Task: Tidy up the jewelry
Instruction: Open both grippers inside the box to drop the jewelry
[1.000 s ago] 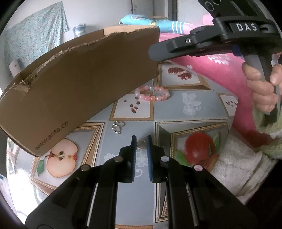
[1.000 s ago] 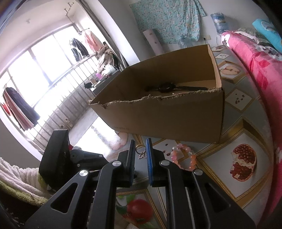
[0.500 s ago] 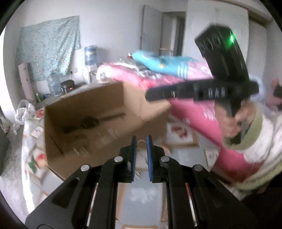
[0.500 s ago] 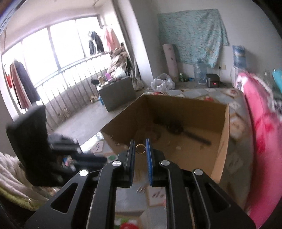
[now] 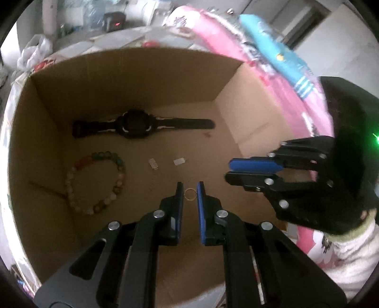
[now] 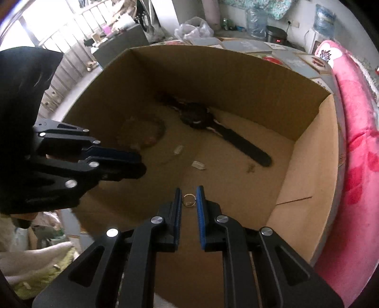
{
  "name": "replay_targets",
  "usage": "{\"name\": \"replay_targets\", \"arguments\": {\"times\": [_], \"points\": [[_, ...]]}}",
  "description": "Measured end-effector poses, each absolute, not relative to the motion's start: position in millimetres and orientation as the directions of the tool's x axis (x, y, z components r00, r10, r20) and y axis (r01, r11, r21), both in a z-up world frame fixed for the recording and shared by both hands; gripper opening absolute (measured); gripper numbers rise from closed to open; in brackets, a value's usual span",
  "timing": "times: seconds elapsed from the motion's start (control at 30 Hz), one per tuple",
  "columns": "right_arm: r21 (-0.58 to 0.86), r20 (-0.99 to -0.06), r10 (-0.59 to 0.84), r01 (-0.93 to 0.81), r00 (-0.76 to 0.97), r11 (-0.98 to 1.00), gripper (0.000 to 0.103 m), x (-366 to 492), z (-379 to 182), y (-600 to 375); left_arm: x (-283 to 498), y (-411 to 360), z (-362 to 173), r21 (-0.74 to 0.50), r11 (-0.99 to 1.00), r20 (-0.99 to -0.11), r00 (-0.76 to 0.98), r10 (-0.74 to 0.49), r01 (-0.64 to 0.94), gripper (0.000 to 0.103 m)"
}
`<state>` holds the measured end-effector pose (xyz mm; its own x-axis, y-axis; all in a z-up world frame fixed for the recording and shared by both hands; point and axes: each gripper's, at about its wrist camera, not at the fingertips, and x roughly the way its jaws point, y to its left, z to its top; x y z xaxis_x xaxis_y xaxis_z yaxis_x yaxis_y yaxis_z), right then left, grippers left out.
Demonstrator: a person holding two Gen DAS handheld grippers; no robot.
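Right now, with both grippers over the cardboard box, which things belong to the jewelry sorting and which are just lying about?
Part of the job:
- small gold ring in the left gripper
- small silver ring in the right gripper
- black wristwatch
- pastel bead bracelet
- brown cardboard box

Lying about:
- white plastic bag
- pink floral blanket
- water jugs

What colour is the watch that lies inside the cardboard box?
The watch is black, with small white marks beside its face. The left wrist view shows it best.
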<state>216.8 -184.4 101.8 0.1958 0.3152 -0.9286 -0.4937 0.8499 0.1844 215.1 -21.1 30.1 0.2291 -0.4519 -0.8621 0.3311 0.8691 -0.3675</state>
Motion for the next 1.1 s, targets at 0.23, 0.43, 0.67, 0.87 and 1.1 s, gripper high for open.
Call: {"name": "replay_targets", "arguments": {"times": [0.23, 0.43, 0.67, 0.87, 1.1], "points": [[0.172, -0.922, 0.314, -0.486, 0.228, 0.857, 0.021, 217, 104, -197, 227, -21, 18, -0.403, 0.873, -0.863, 0.204, -0.462, 0.274, 0.022], [0.17, -0.908, 0.325, -0.478, 0.263, 0.862, 0.021, 217, 113, -200, 227, -22, 19, -0.405, 0.871, -0.857, 0.218, -0.467, 0.277, 0.022], [0.17, -0.841, 0.389, -0.499, 0.376, 0.85, 0.022, 196, 151, -209, 204, -9, 54, -0.37, 0.872, -0.813, 0.343, -0.471, 0.321, 0.022], [0.203, -0.702, 0.516, -0.557, 0.491, 0.805, 0.022, 138, 195, -227, 135, 26, 103, -0.305, 0.857, -0.674, 0.542, -0.502, 0.415, 0.031], [0.235, -0.622, 0.599, -0.609, 0.505, 0.758, 0.022, 57, 183, -235, 44, 64, 106, -0.286, 0.846, -0.552, 0.644, -0.529, 0.45, 0.04]]}}
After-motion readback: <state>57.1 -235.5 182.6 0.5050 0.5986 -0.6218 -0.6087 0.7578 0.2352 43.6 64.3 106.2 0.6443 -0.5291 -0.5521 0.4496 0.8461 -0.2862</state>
